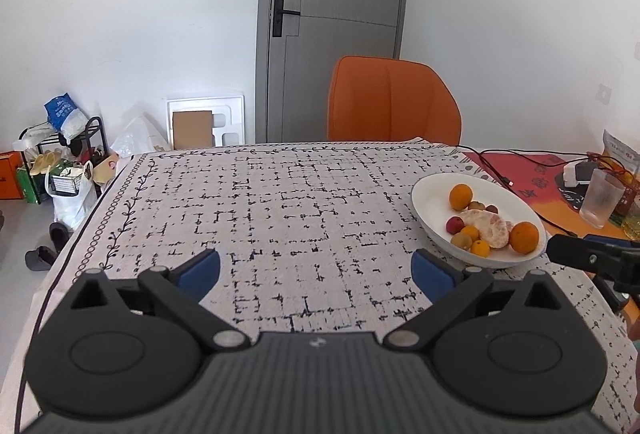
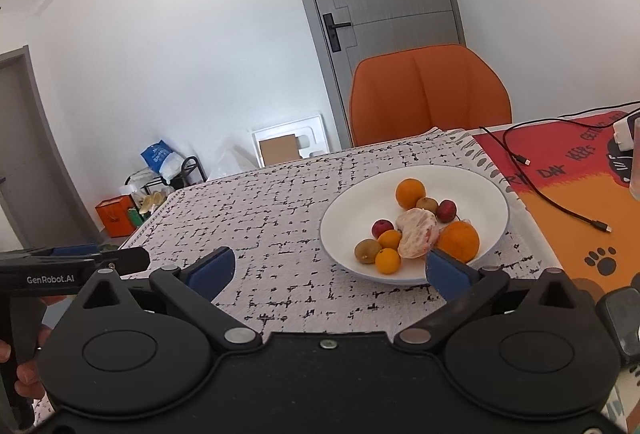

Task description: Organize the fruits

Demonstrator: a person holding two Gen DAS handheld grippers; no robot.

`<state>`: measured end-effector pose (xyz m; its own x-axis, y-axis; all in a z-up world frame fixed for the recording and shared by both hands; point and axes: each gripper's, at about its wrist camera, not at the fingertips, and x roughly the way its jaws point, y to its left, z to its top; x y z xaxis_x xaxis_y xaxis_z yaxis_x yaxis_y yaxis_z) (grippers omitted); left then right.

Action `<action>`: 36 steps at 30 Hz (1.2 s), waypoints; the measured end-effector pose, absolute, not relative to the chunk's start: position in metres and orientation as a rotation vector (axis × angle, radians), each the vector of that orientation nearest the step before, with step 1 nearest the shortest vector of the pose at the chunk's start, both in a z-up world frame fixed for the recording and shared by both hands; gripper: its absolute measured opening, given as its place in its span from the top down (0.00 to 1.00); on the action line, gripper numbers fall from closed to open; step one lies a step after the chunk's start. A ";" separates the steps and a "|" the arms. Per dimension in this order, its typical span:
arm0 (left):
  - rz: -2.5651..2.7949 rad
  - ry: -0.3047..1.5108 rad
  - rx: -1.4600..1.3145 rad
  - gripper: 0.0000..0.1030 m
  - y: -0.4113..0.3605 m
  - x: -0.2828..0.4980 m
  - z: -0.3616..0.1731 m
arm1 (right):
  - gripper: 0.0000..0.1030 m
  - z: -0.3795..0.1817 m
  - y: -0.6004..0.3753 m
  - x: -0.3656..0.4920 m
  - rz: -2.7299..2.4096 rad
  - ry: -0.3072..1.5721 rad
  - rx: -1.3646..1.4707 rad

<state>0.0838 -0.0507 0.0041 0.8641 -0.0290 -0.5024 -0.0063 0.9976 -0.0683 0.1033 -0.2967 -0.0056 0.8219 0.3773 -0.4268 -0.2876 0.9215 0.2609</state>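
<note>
A white bowl (image 1: pixel 430 190) (image 2: pixel 348 214) on the patterned tablecloth holds the fruit: a peeled citrus (image 1: pixel 490 228) (image 2: pixel 416 232), two oranges (image 1: pixel 524 237) (image 2: pixel 459 240), small tangerines, kiwis (image 2: pixel 367 250) and small red fruits (image 2: pixel 382 227). My left gripper (image 1: pixel 316 274) hovers open over bare cloth, left of the bowl, nothing between its blue pads. My right gripper (image 2: pixel 334 268) also stands open and empty, just in front of the bowl's near rim; its right pad (image 2: pixel 444 270) overlaps the rim in the picture. Each gripper shows at the edge of the other's view.
An orange chair (image 1: pixel 392 102) (image 2: pixel 430 94) stands behind the table's far edge. To the right lies a red-orange mat (image 2: pixel 568 194) with black cables (image 2: pixel 560 210), a charger and a clear glass (image 1: pixel 602 202). Bags and a rack clutter the floor at left (image 1: pixel 64 170).
</note>
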 end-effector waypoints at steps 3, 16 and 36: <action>-0.018 0.516 -0.076 0.00 -0.048 0.071 0.005 | 0.00 -0.004 -0.297 0.097 0.360 0.491 0.183; 0.005 0.504 -0.068 0.00 -0.042 0.030 0.016 | 0.00 0.006 -0.292 0.066 0.397 0.485 0.146; 0.058 0.484 -0.065 0.00 -0.032 -0.012 0.027 | 0.00 0.012 -0.287 0.024 0.445 0.514 0.161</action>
<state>-0.0122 -0.0315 0.0267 0.8834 0.0398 -0.4670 -0.0706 0.9963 -0.0487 0.0241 -0.2871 0.0115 0.7780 0.4492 -0.4392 -0.3696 0.8926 0.2582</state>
